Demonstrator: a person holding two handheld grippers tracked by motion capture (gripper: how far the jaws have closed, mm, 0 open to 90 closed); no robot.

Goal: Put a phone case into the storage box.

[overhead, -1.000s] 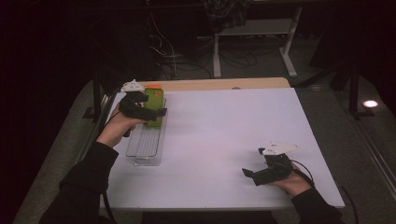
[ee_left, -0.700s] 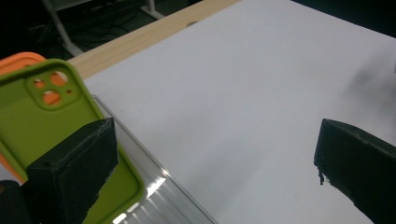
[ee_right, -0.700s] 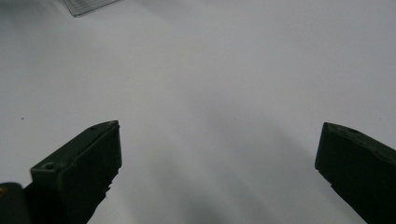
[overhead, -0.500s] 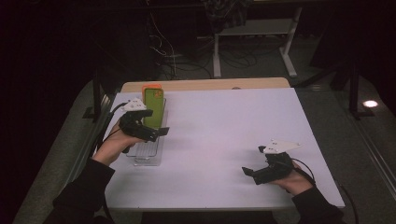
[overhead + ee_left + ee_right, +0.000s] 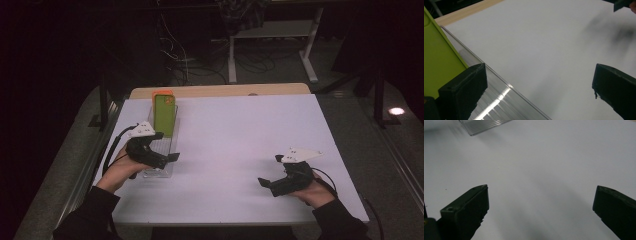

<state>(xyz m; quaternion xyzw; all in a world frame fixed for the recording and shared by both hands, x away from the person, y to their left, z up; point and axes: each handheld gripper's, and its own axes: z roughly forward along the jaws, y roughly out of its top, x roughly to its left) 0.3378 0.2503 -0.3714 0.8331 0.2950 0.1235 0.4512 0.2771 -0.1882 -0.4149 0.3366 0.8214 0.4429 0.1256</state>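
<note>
A flat green case (image 5: 164, 115) with an orange edge lies in the far end of a clear ribbed tray (image 5: 161, 170) at the table's left side. My left gripper (image 5: 167, 146) hovers over the tray's right rim, nearer to the person than the case, pointing right. Its jaws stand wide open and hold nothing. In the left gripper view (image 5: 539, 95) the green case (image 5: 439, 62) sits beyond the left jaw and the tray rim (image 5: 499, 92) runs between the jaws. My right gripper (image 5: 268, 171) rests low at the near right, open and empty (image 5: 540, 212).
The white tabletop (image 5: 240, 135) has a wooden strip (image 5: 225, 90) along its far edge. A corner of the clear tray (image 5: 484, 125) shows far off in the right gripper view. Beyond the table are dark floor, cables and a stand's legs (image 5: 270, 55).
My left gripper has drawn back along the tray toward the person, away from the green case, which stays at the tray's far end. The right gripper has held still.
</note>
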